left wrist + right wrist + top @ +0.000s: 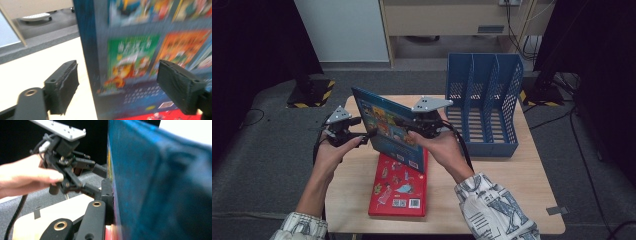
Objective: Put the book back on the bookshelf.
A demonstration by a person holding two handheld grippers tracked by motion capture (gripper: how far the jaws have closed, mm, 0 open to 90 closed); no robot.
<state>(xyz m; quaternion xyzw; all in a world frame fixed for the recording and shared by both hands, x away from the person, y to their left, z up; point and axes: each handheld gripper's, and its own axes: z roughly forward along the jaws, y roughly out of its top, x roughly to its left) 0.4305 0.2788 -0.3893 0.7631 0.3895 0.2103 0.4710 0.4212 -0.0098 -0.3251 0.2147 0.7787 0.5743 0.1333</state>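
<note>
High view: blue picture book [388,127] held tilted on edge above the middle of the wooden table [522,185], over a flat red picture book [401,187].
Right gripper [424,126]: jaws clamped on the blue book's cover, one pad flat against it.
Left gripper [362,134]: jaws wide apart, straddling the book's edge; contact unclear, view blurred.
Far right corner: blue plastic file rack [484,102].

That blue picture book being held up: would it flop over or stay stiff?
The blue book probably stays stiff: held at its edge by the right gripper, it stands flat without sagging. Its glossy-looking cover may be slippery. Released, it would likely tip onto the red book.
</note>
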